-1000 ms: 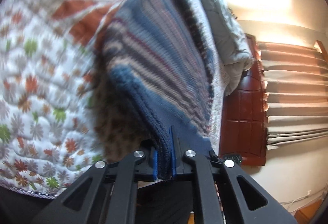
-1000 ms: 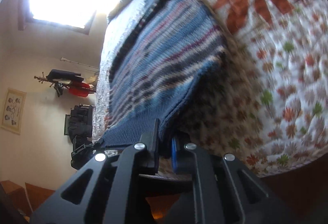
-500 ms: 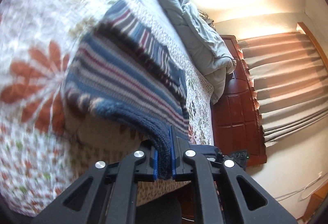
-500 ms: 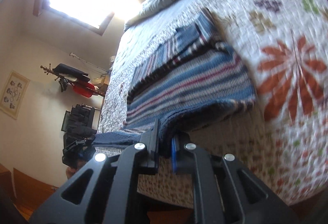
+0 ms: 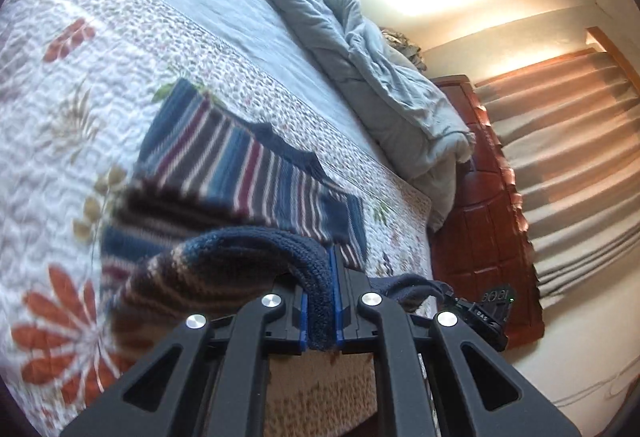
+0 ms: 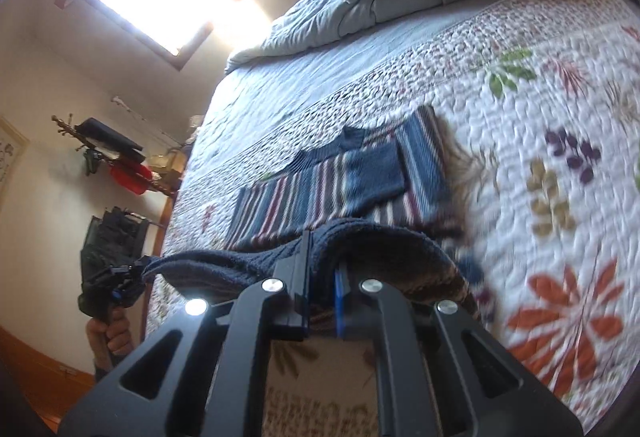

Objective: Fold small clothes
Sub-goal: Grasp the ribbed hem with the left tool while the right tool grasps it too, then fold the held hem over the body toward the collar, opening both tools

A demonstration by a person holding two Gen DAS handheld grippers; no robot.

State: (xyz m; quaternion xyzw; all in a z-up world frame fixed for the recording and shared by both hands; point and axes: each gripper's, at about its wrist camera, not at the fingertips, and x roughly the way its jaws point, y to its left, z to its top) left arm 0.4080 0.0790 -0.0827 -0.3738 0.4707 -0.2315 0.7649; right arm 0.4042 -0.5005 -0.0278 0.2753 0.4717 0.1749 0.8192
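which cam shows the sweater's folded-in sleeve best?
Right wrist. The sleeve lies in plain sight across the striped sweater, solid blue cuff included, fairly sharp. In the left wrist view the sweater is blurred, and the lifted hem in the left gripper hides its near part; only a sleeve end shows.

"DAS" on right gripper (image 5: 482,311) housing (other marks too blurred).

A white quilted bedspread with orange flowers (image 5: 60,125) lies below a rumpled grey duvet (image 5: 372,77); beige pleated curtains (image 5: 568,141) hang beside it.
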